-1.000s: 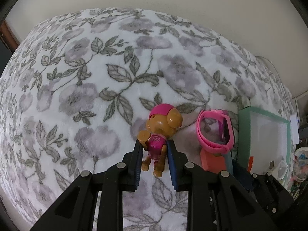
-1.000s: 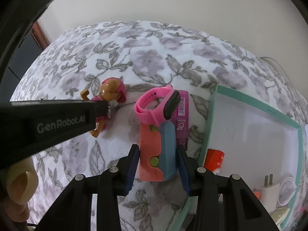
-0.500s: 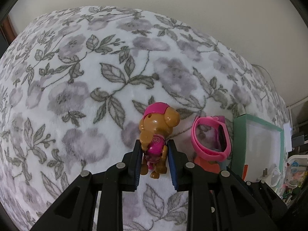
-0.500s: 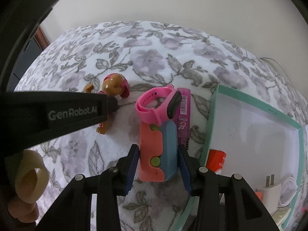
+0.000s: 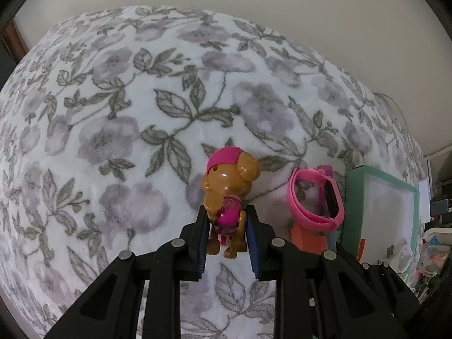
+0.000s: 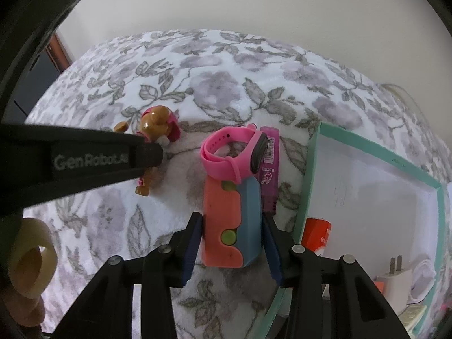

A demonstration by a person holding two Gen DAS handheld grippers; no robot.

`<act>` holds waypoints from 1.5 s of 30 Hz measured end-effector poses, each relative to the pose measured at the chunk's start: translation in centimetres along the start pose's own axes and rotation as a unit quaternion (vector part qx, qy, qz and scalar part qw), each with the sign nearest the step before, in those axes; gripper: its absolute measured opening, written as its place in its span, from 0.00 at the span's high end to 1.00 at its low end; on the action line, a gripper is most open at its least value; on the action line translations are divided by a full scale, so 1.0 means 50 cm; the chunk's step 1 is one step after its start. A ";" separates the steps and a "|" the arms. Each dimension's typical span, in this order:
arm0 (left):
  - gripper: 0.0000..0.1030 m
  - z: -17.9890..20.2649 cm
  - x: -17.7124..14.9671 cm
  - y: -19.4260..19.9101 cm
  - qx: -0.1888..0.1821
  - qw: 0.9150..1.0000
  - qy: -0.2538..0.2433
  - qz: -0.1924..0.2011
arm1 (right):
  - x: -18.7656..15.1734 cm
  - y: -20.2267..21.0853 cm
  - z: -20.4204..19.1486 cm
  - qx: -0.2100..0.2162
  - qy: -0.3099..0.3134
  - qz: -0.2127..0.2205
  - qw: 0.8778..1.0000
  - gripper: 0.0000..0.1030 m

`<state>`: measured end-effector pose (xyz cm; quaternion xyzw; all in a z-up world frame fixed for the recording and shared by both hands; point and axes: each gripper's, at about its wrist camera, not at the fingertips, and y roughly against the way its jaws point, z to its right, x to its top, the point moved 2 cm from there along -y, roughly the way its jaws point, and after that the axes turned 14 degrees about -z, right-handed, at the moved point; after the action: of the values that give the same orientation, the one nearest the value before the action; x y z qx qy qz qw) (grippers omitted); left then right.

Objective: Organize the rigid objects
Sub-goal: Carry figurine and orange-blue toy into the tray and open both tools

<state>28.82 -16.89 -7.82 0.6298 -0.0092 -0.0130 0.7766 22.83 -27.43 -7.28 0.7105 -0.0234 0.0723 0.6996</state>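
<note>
The left tongs (image 5: 226,240) are clamped on the lower body of a small tan plastic puppy figure with a pink cap and pink vest (image 5: 228,195), whose head and cap stick out past the blue-padded tips while its feet hang between the pads, over a white plush blanket printed with grey-purple flowers and green leaves (image 5: 113,130). The right tongs (image 6: 233,247) are closed on the sides of an orange and blue plastic block with green round buttons (image 6: 231,220), which rests on the same blanket. Just beyond that block's far end lies a pink silicone wristwatch with a dark face (image 6: 234,152), its strap looped and touching the block. Beside the watch, on the side away from the left tongs, lies a purple stick-shaped package with a barcode (image 6: 269,166). To the right of the right tongs stands a shallow mint-green-rimmed box with a white inside (image 6: 310,175), which holds a red and white small container (image 6: 316,231) and a white two-pin plug charger (image 6: 392,279) near its close end.
</note>
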 end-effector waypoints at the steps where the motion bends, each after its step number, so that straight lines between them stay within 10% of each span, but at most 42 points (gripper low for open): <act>1: 0.75 -0.002 0.000 0.009 0.001 1.000 0.002 0.005 | 0.000 0.005 0.004 0.009 -0.002 0.001 1.000 0.57; 8: 0.75 -0.013 -0.004 0.080 -0.018 0.999 0.009 0.039 | 0.000 0.062 0.025 0.050 -0.012 0.021 0.998 0.80; 28: 0.75 0.076 -0.037 0.185 -0.043 0.992 -0.047 0.109 | -0.026 0.187 0.124 0.043 -0.046 0.093 0.994 0.81; 45: 0.75 0.278 -0.093 0.078 -0.013 0.985 -0.160 0.067 | -0.110 0.197 0.370 0.018 -0.191 0.098 0.976 0.87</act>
<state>23.78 -29.52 -1.14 0.6070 -0.1753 -0.0619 0.7726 17.38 -46.46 1.56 0.7179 -0.2252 0.0036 0.6587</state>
